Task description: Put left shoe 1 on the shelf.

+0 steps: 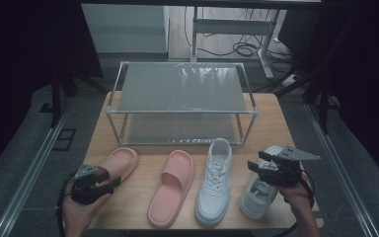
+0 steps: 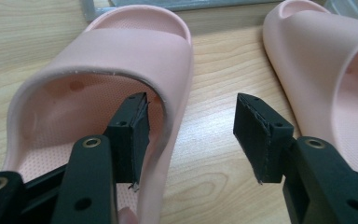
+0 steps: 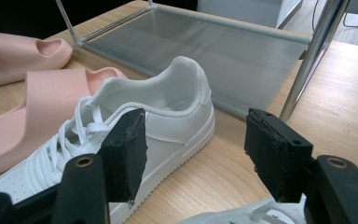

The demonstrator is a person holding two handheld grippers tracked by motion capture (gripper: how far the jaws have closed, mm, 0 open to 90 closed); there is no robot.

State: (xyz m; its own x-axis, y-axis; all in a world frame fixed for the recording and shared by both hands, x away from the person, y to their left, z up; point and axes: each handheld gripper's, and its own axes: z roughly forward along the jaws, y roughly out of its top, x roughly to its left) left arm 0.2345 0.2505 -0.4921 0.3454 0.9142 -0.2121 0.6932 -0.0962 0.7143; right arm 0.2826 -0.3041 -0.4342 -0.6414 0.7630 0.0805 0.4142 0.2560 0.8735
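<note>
High view: two pink slides and two white sneakers lie in a row on the table [image 1: 271,111], in front of a two-tier rack [image 1: 180,86]. The left gripper [image 1: 112,183] sits at the heel end of the left slide [image 1: 121,160]. The right gripper [image 1: 254,165] hovers above the right sneaker [image 1: 259,190], beside the left sneaker [image 1: 214,180].

Left gripper view: the jaws stand open, straddling the slide's [image 2: 121,56] right side wall, one pad inside the footbed, the other over bare wood, neither pressing. The other slide [image 2: 331,60] lies just beside. The foam looks light, soft and springy, with a matte surface that should not slip; I judge the side wall or the strap edge the best place to pinch, since it will give without damage.

Right gripper view: the jaws are open with nothing between them. The left sneaker [image 3: 168,107] lies ahead; its padded heel collar looks stiff enough to take hold of. It is probably heavier than a slide.
</note>
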